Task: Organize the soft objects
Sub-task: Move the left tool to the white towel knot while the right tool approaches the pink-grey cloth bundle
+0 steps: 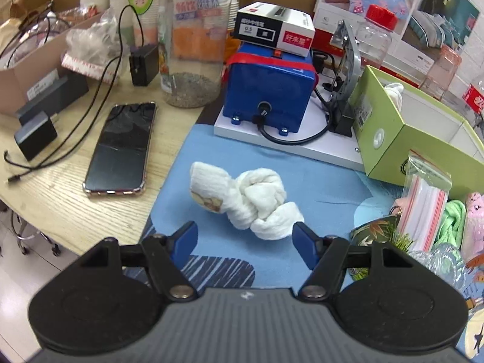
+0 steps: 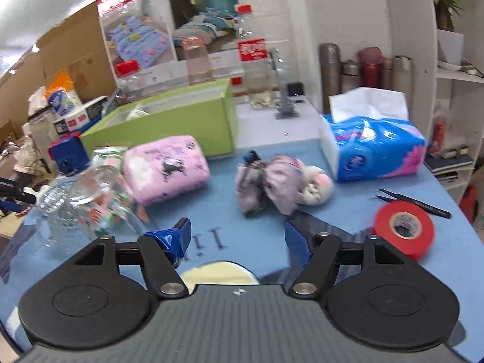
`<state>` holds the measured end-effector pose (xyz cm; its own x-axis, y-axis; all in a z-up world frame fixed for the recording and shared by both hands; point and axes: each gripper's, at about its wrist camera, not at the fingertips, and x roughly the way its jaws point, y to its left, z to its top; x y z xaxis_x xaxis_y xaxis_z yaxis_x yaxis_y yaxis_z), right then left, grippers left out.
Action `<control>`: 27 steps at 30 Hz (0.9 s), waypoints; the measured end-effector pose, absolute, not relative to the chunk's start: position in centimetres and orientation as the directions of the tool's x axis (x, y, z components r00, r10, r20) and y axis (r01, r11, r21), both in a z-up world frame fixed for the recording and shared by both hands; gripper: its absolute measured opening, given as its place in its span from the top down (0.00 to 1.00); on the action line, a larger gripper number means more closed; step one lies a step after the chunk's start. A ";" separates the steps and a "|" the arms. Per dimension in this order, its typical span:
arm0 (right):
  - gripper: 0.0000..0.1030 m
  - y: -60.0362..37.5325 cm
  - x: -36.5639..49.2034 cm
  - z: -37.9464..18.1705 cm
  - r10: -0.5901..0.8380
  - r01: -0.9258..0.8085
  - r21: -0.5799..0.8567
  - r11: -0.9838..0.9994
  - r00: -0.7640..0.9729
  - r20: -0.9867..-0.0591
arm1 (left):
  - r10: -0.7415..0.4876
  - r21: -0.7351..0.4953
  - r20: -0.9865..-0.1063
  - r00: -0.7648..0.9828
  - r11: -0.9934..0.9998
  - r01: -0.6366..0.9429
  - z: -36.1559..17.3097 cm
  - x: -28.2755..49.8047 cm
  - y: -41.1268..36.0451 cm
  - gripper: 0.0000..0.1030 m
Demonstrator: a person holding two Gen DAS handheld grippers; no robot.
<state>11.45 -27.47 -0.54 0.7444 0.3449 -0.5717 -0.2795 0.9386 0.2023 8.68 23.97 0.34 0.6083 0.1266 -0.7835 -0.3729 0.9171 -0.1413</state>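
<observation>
A knotted white sock bundle [image 1: 245,201] lies on the blue mat [image 1: 272,157], just ahead of my left gripper [image 1: 245,237], which is open with nothing between its blue pads. The green open box [image 1: 390,130] stands to the right with a white cloth [image 1: 394,90] inside. In the right wrist view my right gripper [image 2: 237,237] is open and empty above the mat. Ahead of it lie a crumpled pale purple cloth bundle [image 2: 267,186] and a pink soft pouch [image 2: 165,168]. The green box [image 2: 169,127] stands behind them.
A phone [image 1: 121,154], chargers and cables lie on the wooden table left. A glass jar [image 1: 195,39] and blue device [image 1: 269,87] stand behind. A tissue pack [image 2: 375,148], red tape roll [image 2: 403,230], tweezers [image 2: 414,201] and clear plastic jar [image 2: 87,202] share the mat.
</observation>
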 end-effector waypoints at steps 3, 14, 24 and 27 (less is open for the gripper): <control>0.46 -28.2 12.4 -0.4 0.319 -0.278 0.161 0.947 0.750 -0.579 | 0.107 -0.169 -0.791 0.603 0.908 -0.383 -0.1 8.9 24.1 0.33; 0.45 -25.6 21.6 -0.6 0.312 -0.466 -0.070 0.882 0.689 -0.654 | 0.126 -0.146 -0.811 0.572 0.902 -0.405 -0.7 9.4 24.2 0.33; 0.45 -26.3 14.4 -1.9 0.505 -0.483 0.246 0.841 0.536 -0.676 | 0.135 -0.126 -0.817 0.560 0.907 -0.402 -1.0 10.0 24.0 0.33; 0.44 -26.0 13.1 -0.9 0.411 -0.459 0.108 0.882 0.638 -0.651 | 0.128 -0.127 -0.815 0.565 0.912 -0.391 -0.9 10.3 23.8 0.33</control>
